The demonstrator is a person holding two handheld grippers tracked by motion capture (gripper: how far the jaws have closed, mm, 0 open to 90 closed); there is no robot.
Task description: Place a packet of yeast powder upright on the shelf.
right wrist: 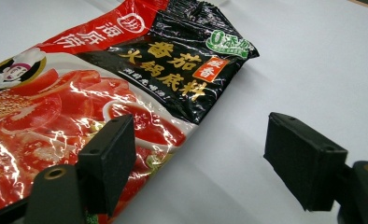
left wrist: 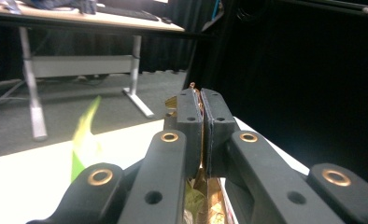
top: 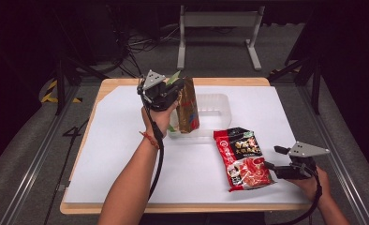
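High view: the left tongs (top: pixel 171 90) are raised above the counter (top: pixel 126 140), held in the person's left hand (top: pixel 158 117), with the forearm reaching up from the bottom edge. A red cord bracelet (top: pixel 150 139) sits at that wrist. The tongs are clamped on the upper edge of a brown and gold foil snack packet (top: pixel 187 105), which hangs upright below them, its lower end over or against the near wall of a clear rectangular plastic tub (top: pixel 215 110). Whether the packet's bottom is inside the tub cannot be told. Nothing can be made out in the rest of the tub.

The left gripper view shows the two black jaws pressed together with a thin gold packet edge pinched between them; a green flap (left wrist: pixel 84 140) of packaging shows at the left.

The right tongs (top: pixel 277 161) lie low at the counter's near right, held by the right hand (top: pixel 313 183), jaws pointing left toward a flat red and black glossy hotpot-base sachet (top: pixel 242 159). The right gripper view confirms the jaws spread wide and holding nothing: the sachet (right wrist: pixel 102 93) lies flat on the white counter surface, one jaw over its red corner and the other jaw over bare white surface beside it. Contact with the sachet cannot be judged.

The sachet lies just right of the tub, apart from it. The counter is a white sheet on a light wooden top.
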